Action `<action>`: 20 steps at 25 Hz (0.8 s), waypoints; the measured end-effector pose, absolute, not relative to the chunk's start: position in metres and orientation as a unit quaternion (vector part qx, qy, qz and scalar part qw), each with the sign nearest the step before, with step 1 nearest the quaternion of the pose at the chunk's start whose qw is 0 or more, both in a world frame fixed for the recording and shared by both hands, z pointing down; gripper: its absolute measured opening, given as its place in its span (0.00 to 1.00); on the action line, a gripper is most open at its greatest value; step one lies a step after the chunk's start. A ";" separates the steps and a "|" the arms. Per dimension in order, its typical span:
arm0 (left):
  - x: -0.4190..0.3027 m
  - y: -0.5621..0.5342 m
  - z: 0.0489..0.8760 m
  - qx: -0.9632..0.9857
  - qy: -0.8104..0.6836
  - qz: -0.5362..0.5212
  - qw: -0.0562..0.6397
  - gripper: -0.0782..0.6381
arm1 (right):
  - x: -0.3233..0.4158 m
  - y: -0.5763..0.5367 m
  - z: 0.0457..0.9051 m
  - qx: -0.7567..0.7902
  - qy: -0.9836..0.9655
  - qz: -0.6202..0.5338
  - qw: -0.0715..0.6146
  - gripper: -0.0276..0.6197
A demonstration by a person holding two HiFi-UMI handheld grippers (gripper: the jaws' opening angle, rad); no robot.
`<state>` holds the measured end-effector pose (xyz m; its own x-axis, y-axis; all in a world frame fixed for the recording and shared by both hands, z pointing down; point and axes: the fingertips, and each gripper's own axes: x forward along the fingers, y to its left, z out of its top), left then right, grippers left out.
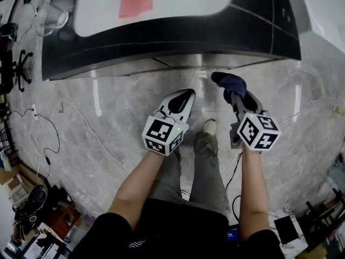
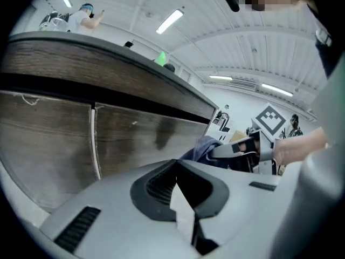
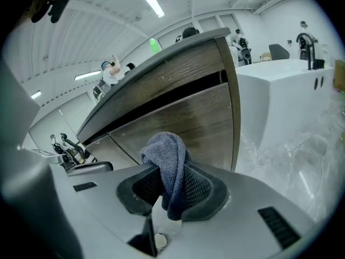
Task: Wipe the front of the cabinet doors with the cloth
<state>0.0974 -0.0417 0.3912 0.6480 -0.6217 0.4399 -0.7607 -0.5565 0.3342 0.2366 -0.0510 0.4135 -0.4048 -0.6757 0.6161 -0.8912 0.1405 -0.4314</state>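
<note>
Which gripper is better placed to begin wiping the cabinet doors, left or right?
Right, probably. The right gripper is shut on the cloth, near a door; the left gripper is shut and holds nothing.

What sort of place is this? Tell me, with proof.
Probably a mock kitchen in a lab hall: a counter with wood-grain cabinet doors, a faucet, cables trailing across the floor.

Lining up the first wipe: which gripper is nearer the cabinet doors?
Right. The right gripper, clamping the blue cloth, sits close before the cabinet doors; the left gripper, shut and empty, is farther back.
</note>
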 end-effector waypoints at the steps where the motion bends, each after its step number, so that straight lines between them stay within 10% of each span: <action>1: 0.092 -0.040 0.387 0.871 -0.399 0.137 0.253 0.11 | 0.234 -0.049 0.408 0.528 -0.743 0.388 0.137 0.18; 20: 0.009 -0.012 0.291 0.865 -0.416 0.129 0.247 0.11 | 0.145 -0.028 0.313 0.475 -0.784 0.374 0.141 0.18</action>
